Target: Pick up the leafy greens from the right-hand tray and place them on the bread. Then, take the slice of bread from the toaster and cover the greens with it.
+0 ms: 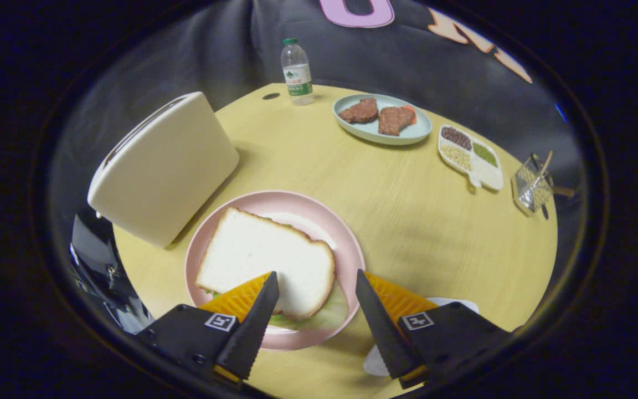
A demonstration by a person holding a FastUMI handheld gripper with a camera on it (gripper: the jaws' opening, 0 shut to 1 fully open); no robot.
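Observation:
A slice of white bread (266,260) lies flat on the pink plate (341,235), covering the leafy greens (327,316), whose pale green edge peeks out at the slice's near side. My gripper (316,284) is open above the plate's near rim, the left finger over the bread's near corner, nothing held between the fingers. The cream toaster (164,166) stands left of the plate, its slot turned away so the inside is hidden. A white tray (454,303) shows partly under the right finger.
At the table's far side stand a water bottle (297,72), a pale blue plate (371,133) with two brown meat patties, a divided white dish (471,158) of beans, and a wire basket (534,185) near the right edge.

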